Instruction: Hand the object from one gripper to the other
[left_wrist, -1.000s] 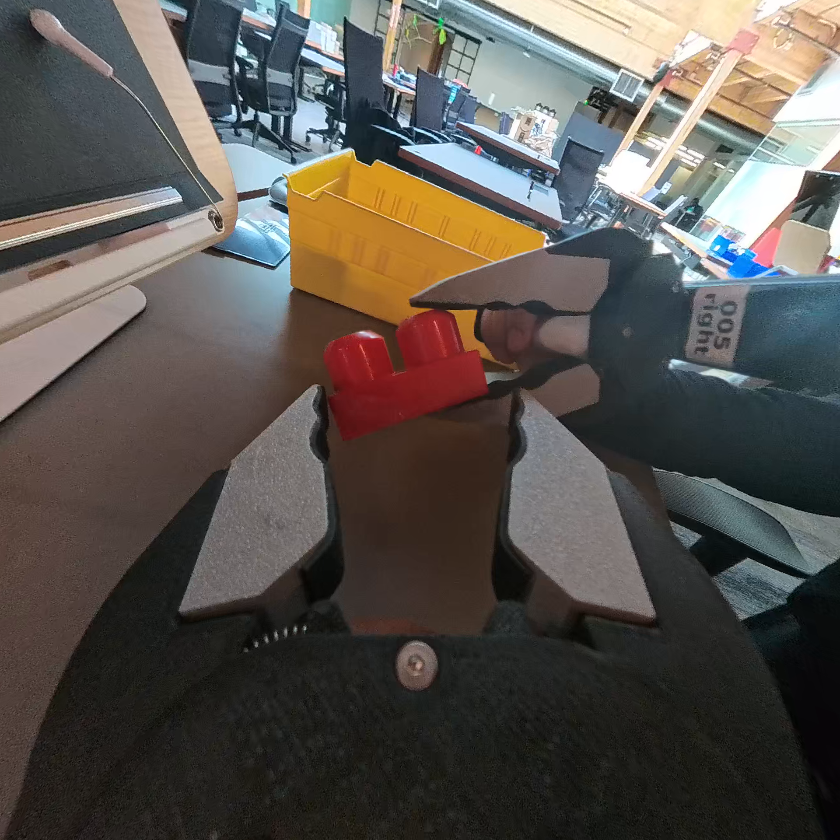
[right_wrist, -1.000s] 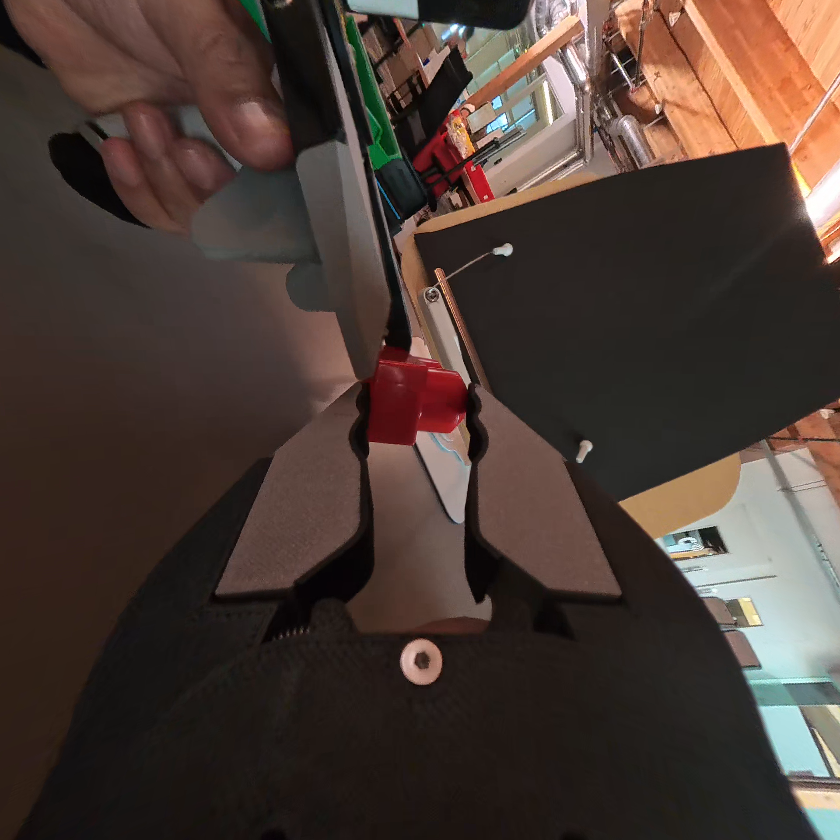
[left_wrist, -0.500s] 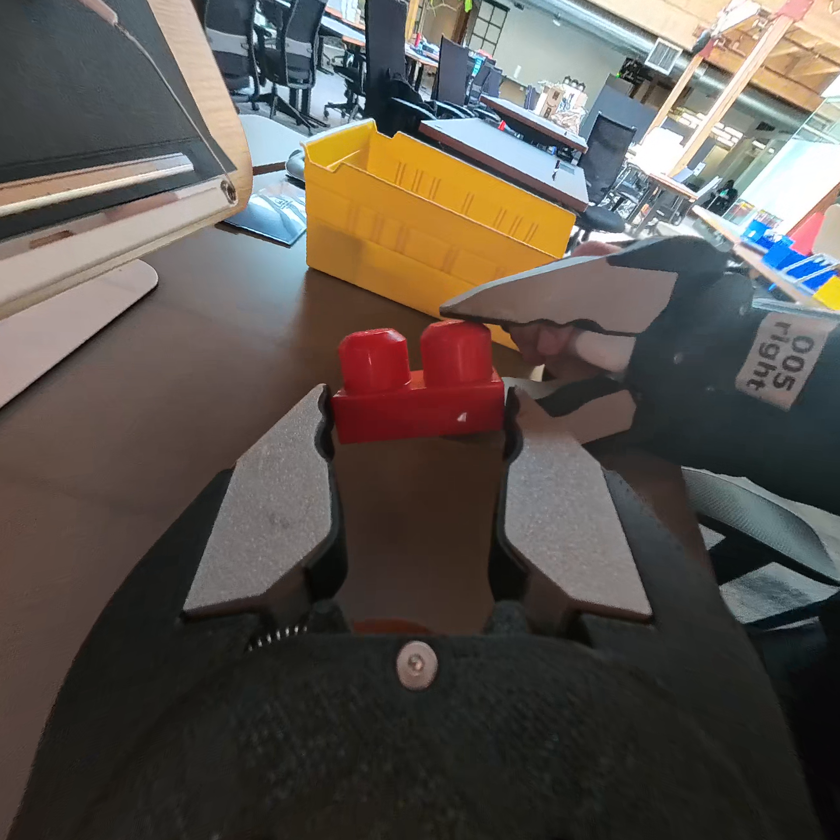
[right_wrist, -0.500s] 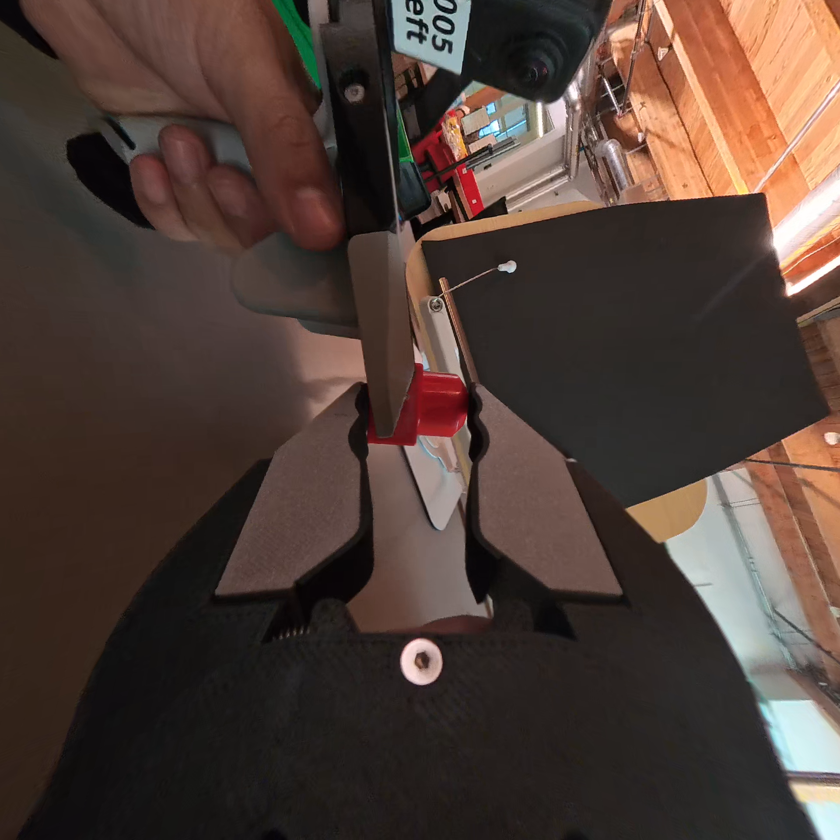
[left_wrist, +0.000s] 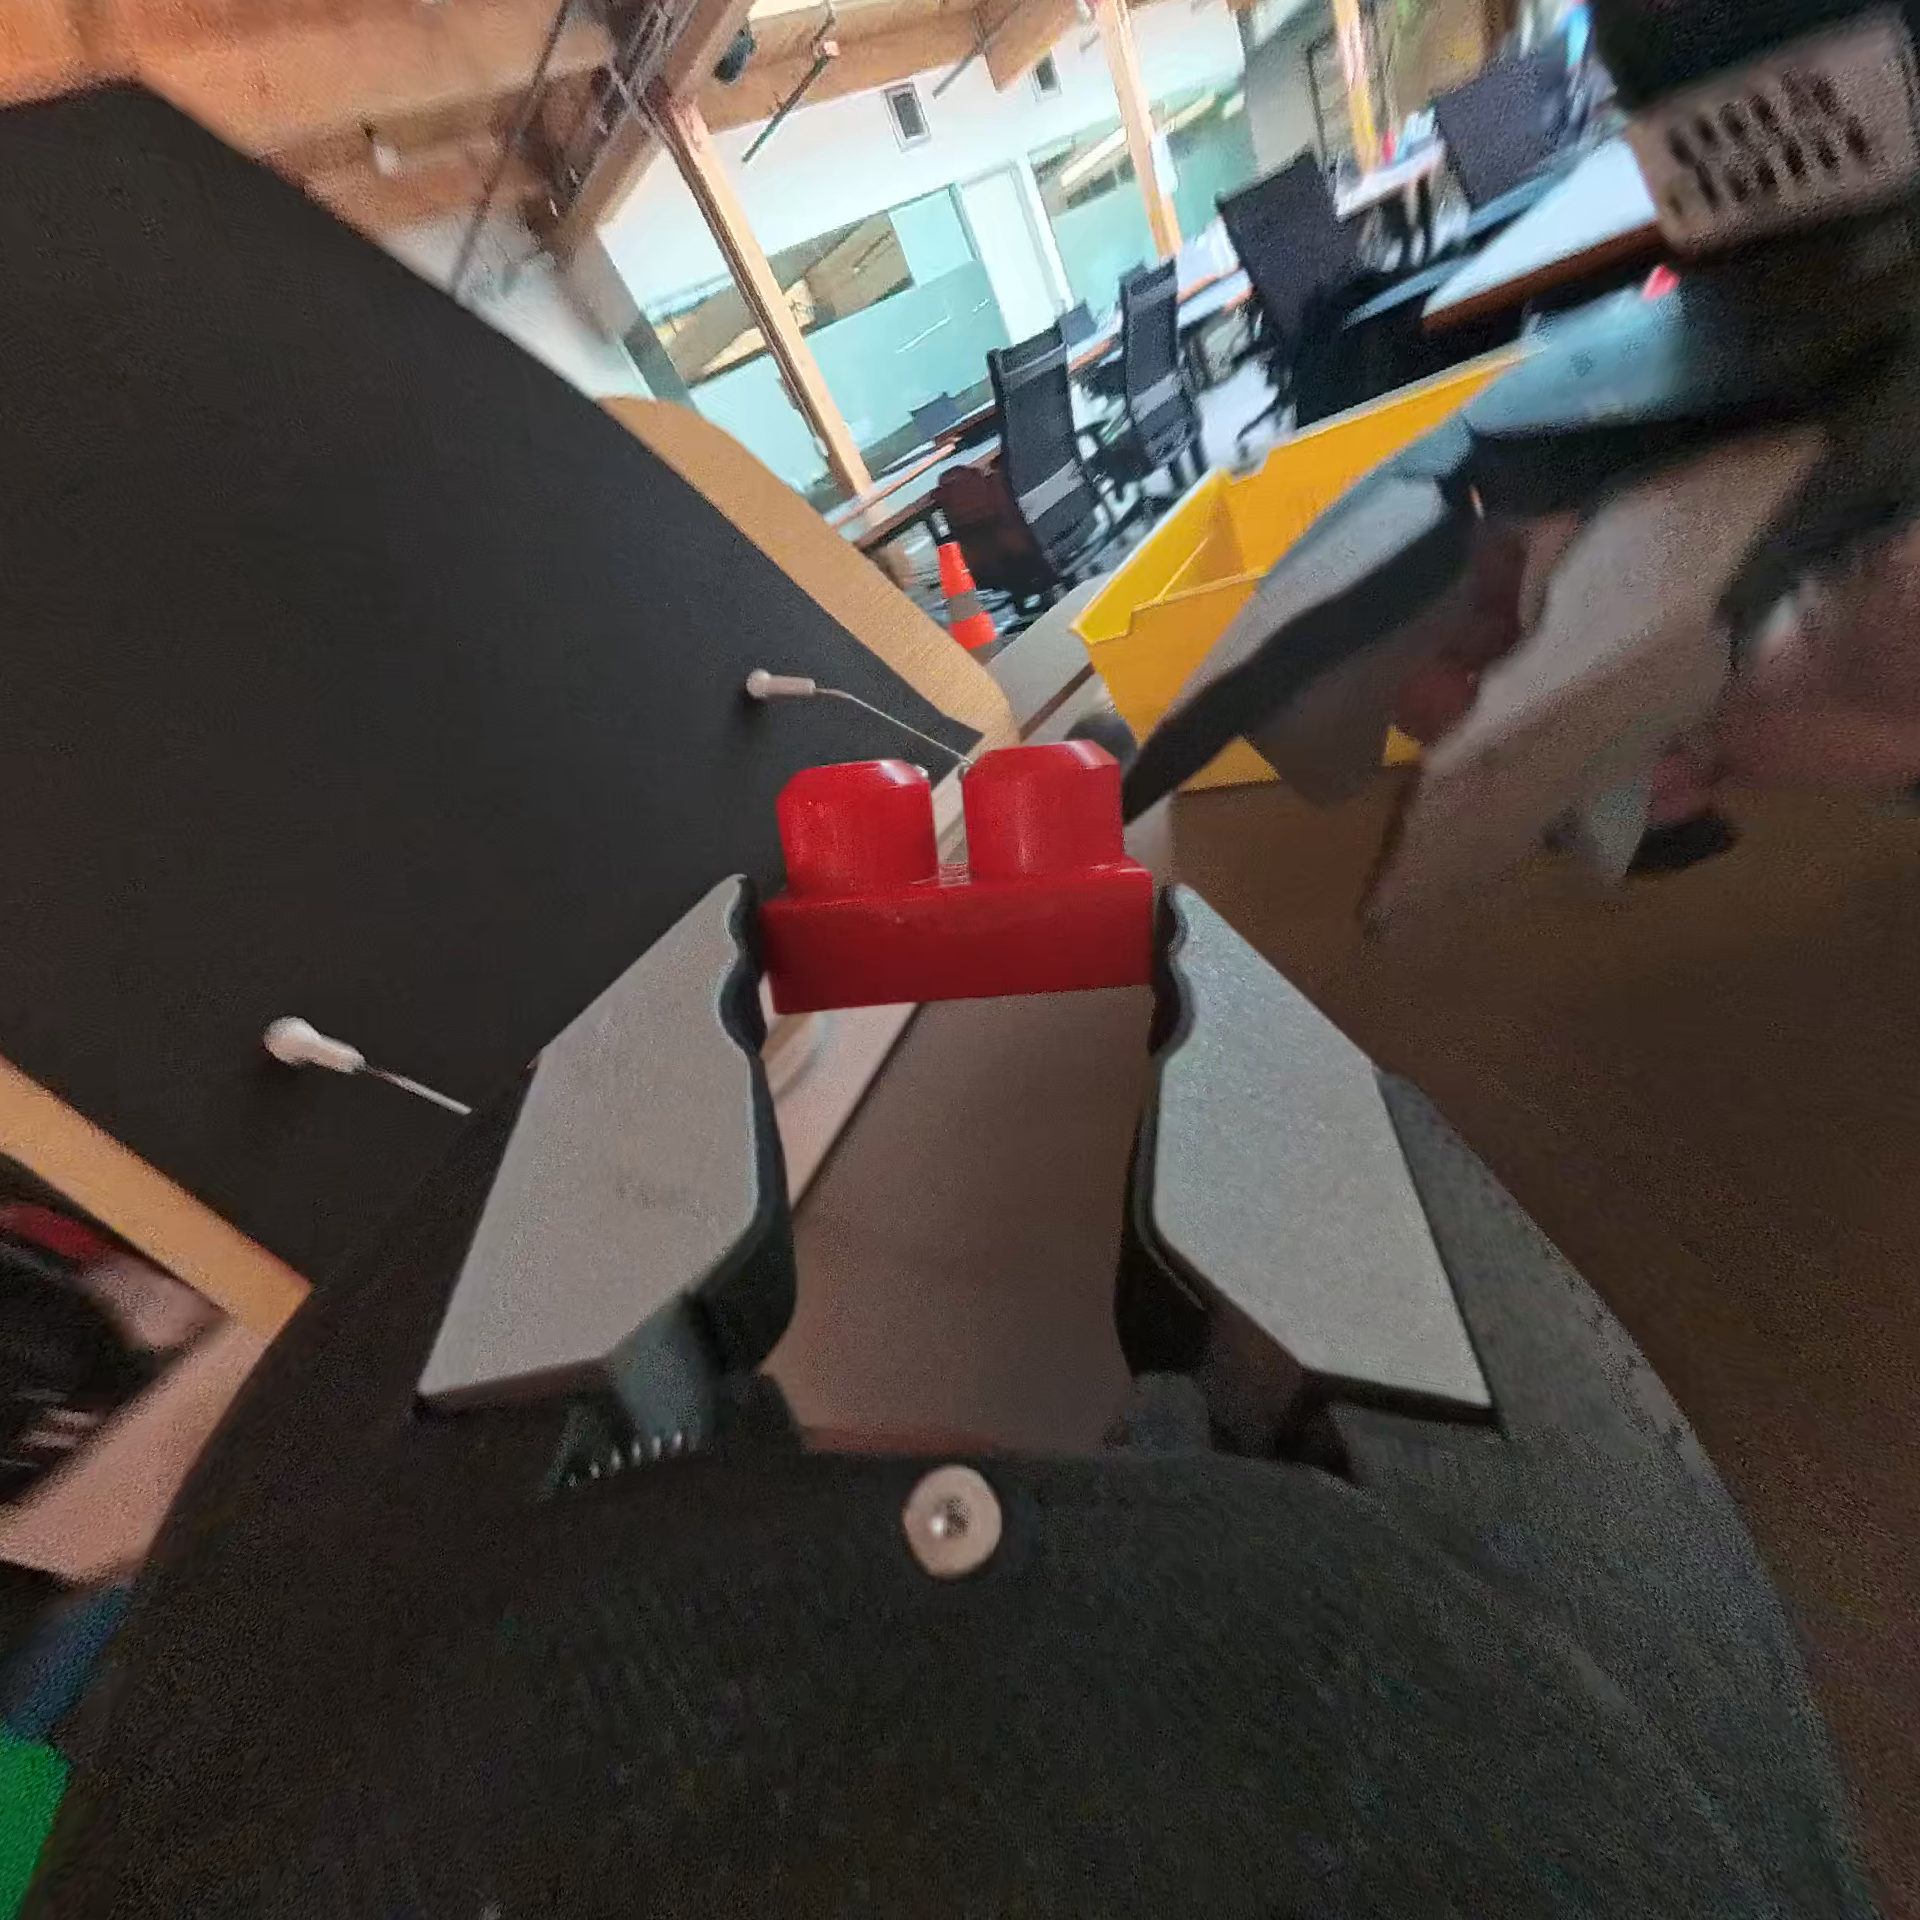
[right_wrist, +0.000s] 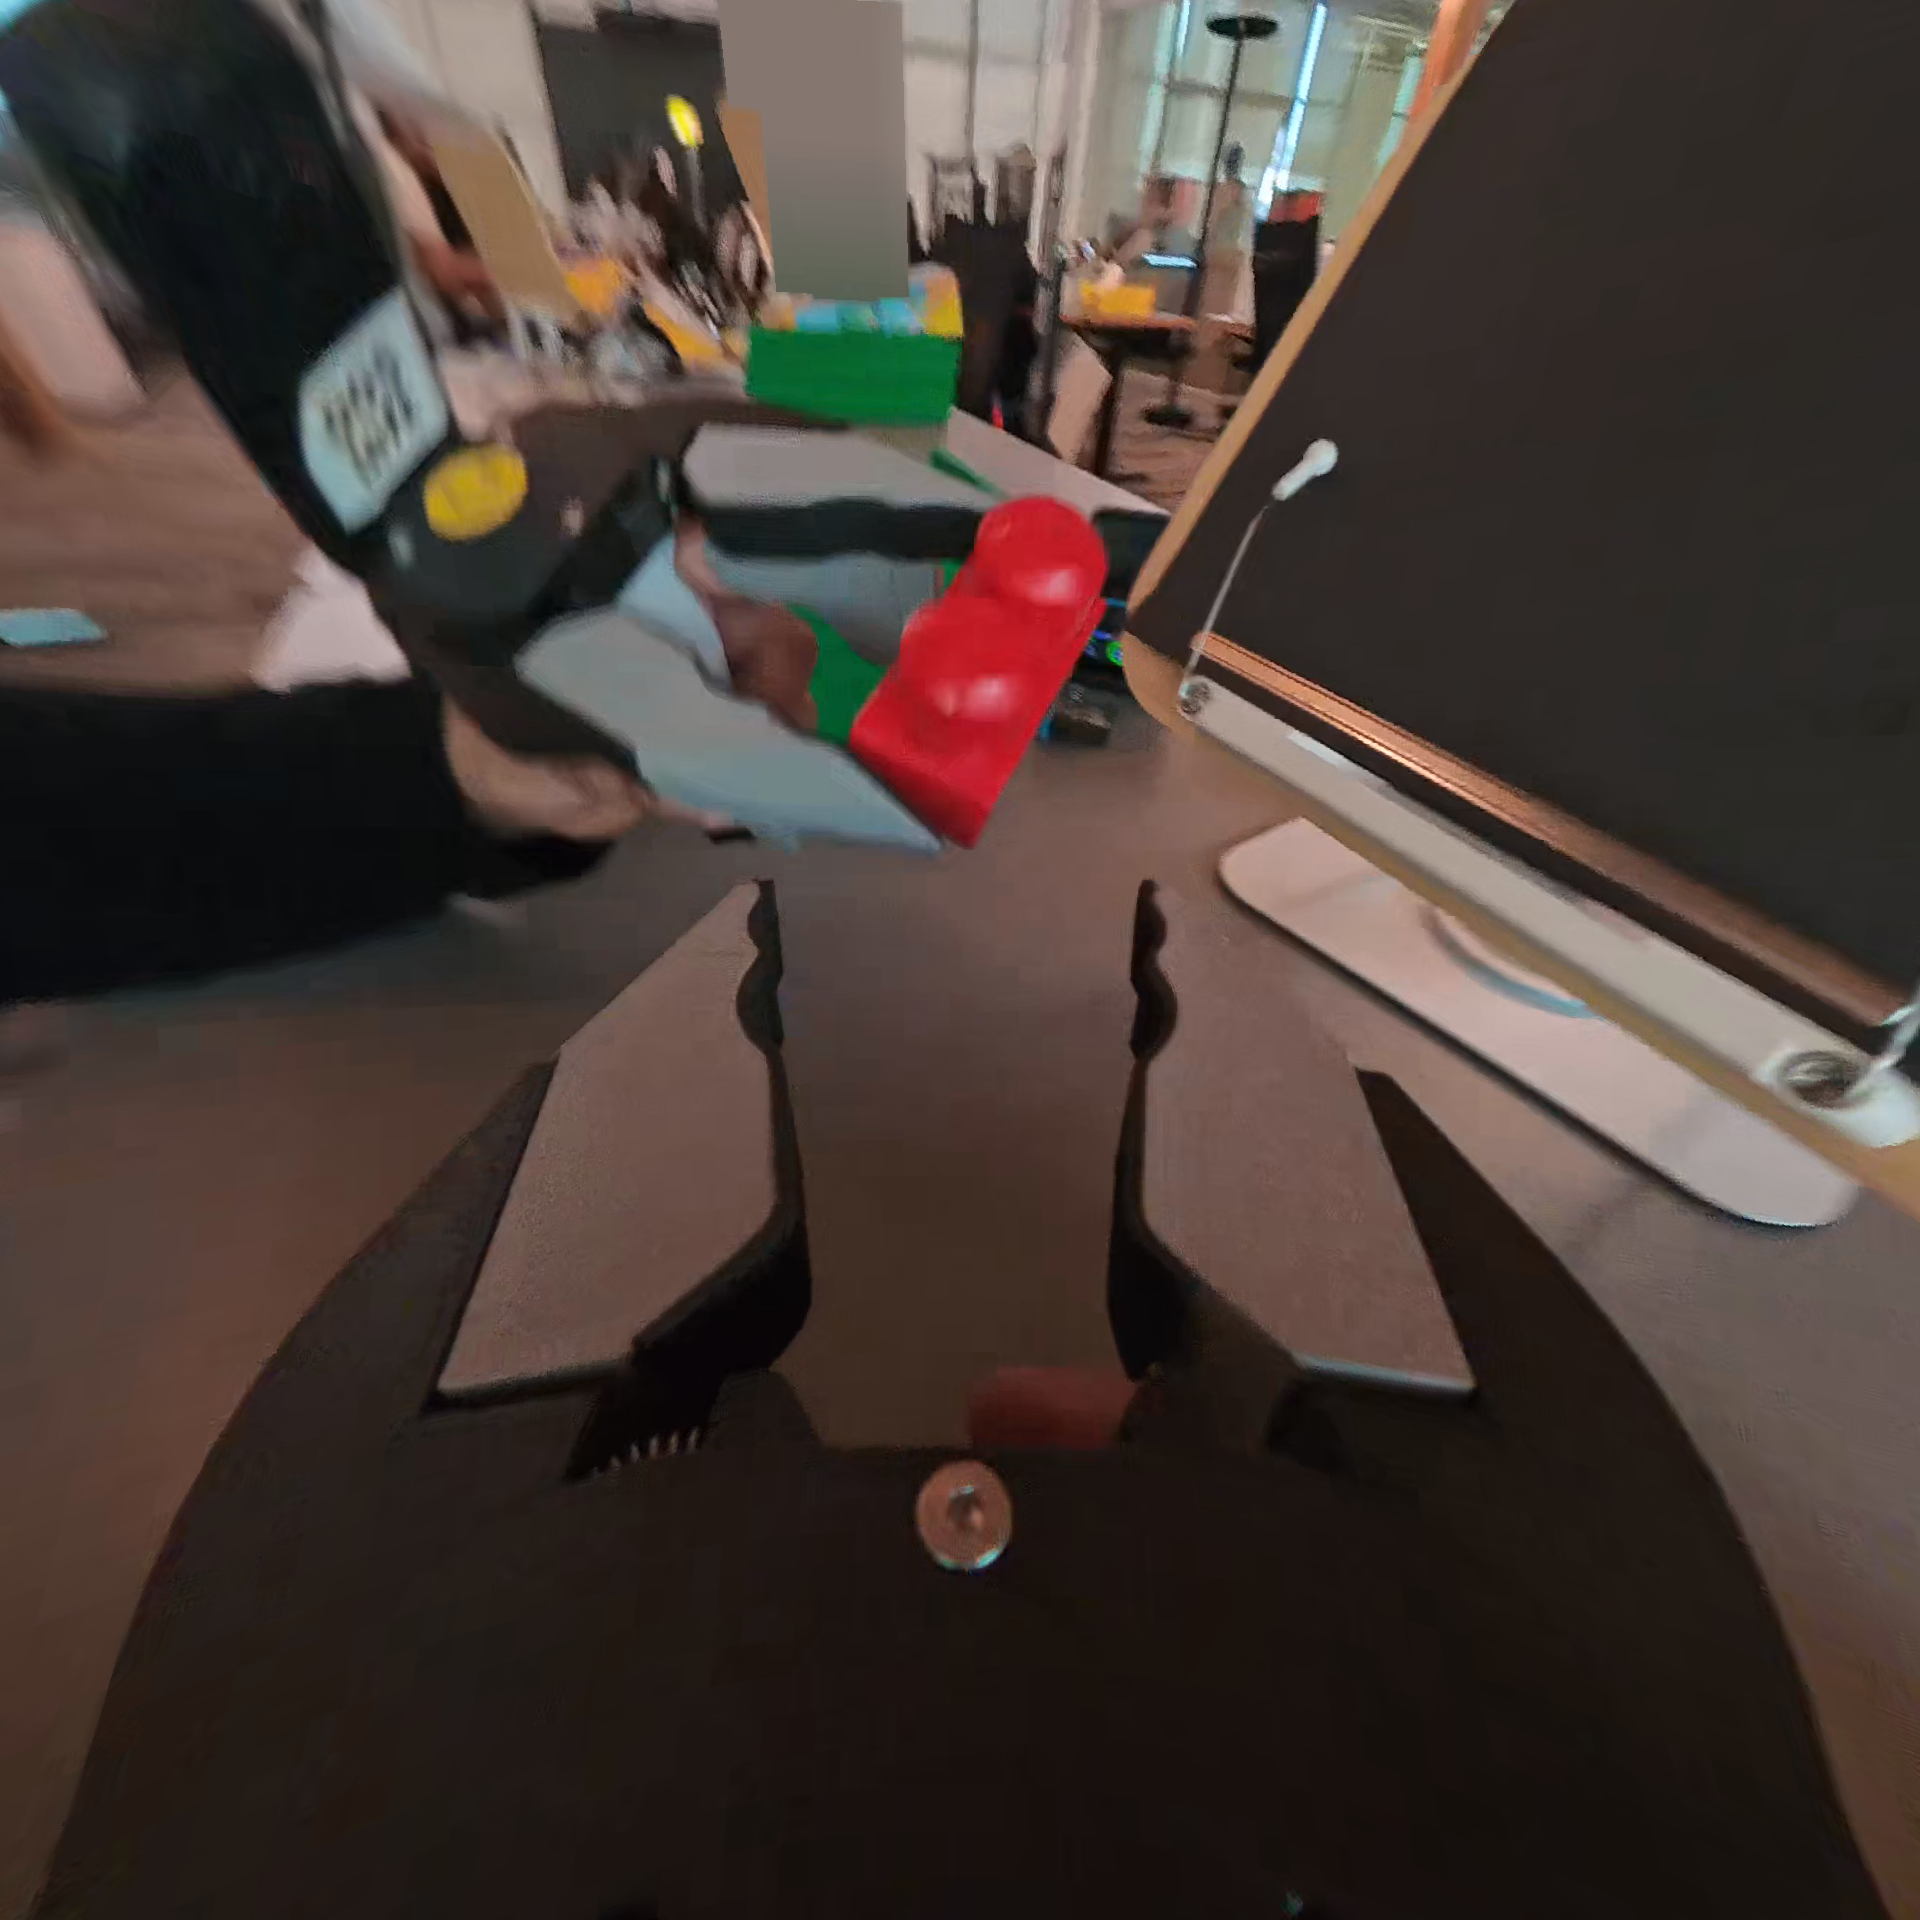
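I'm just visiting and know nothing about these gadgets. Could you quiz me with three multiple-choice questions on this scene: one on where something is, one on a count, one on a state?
1. Where is the red building brick?
A. Inside the yellow bin
B. Between the left gripper's fingertips
C. Lying on the table

2. How many round studs does the brick have?
A. Two
B. Four
C. Six

3. What state is the right gripper in?
A. Shut on the brick
B. Shut on nothing
C. Open and empty

Answers:
1. B: the left gripper clamps the brick by its two ends, up off the brown table and apart from the yellow bin.
2. A: two studs stand side by side on top.
3. C: its fingers stand apart with only table between them.
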